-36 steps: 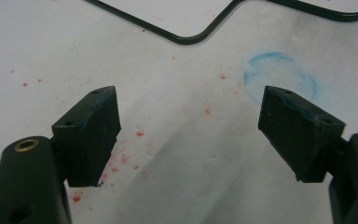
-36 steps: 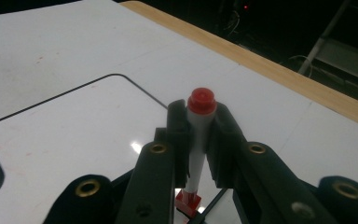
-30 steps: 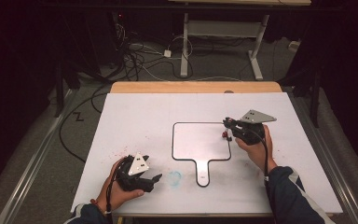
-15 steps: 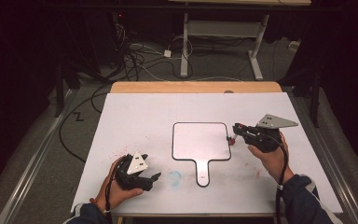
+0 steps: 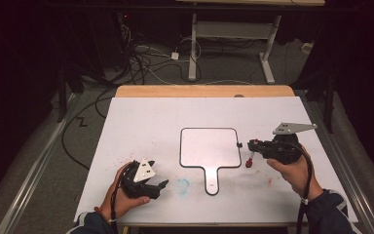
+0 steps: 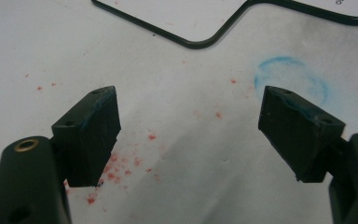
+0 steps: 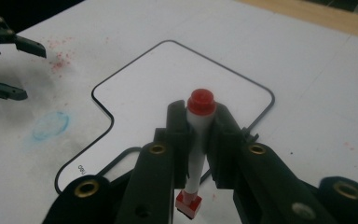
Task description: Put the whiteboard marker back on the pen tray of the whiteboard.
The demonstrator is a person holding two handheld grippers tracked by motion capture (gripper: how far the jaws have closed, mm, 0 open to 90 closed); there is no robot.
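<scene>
A: What's changed since a second ago?

B: The right gripper (image 5: 252, 147) has drawn back off the right edge of the whiteboard (image 5: 209, 146) and now sits beside it, above the table (image 5: 141, 117). The left gripper (image 5: 161, 189) hasn't moved.

A: Start with the big things. What are they made of?

B: One table, a flat matt white sheet with a strip of pale wood along its far edge. On it lies one whiteboard: a smooth white paddle, rounded square with a short handle toward the person, edged in thin black. Red specks dot the table and there is one smudged blue ring (image 5: 182, 184) left of the handle.

A: And the tools?

B: Two black hard-plastic grippers, each with two blocky jaws and brass-coloured screw heads. The right one is clamped on the single marker (image 7: 196, 140), a slim white barrel with a round red cap and a red end, standing across the jaws.

A: The left?

B: Its jaws stand wide apart with nothing between them, low over the speckled table near the blue ring.
</scene>
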